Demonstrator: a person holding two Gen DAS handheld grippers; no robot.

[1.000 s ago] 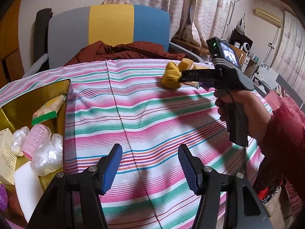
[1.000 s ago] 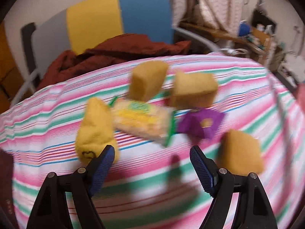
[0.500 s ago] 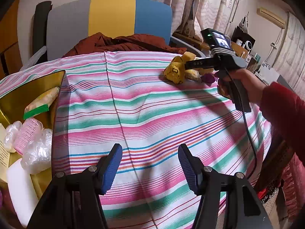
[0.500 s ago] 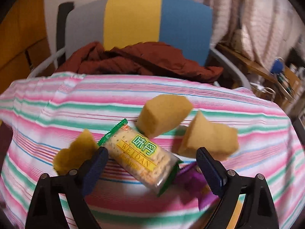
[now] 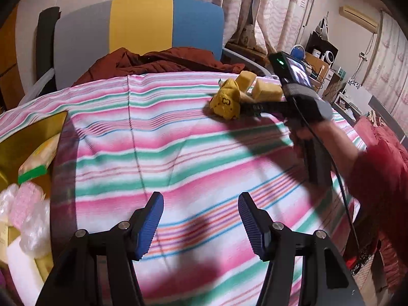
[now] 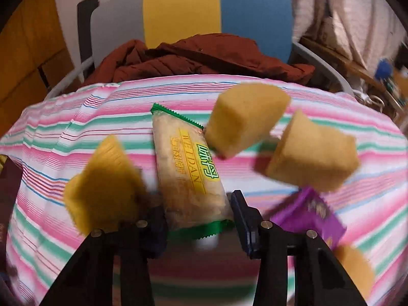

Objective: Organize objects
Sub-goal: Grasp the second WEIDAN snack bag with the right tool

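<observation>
A clear biscuit packet with green ends (image 6: 188, 173) lies on the striped cloth (image 6: 51, 137). My right gripper (image 6: 199, 219) is closing its jaws on the packet's near end, and both pads touch its sides. Around it lie a yellow plush piece (image 6: 102, 186), two yellow sponge blocks (image 6: 244, 119) (image 6: 313, 158) and a purple packet (image 6: 311, 214). In the left wrist view my left gripper (image 5: 201, 219) hangs open over bare cloth, with nothing between its fingers. The yellow plush piece (image 5: 225, 100) hides the right gripper's tips there.
A gold tray (image 5: 30, 132) at the left edge holds several wrapped snacks. Behind the table stands a grey, yellow and blue chair (image 5: 142, 28) with a maroon jacket (image 5: 158, 61) on it. A hand in a red sleeve (image 5: 382, 173) holds the right gripper.
The right gripper came down over the biscuit packet and its jaws went from wide apart to closed against the packet's sides. The left gripper drifted slightly and stayed open.
</observation>
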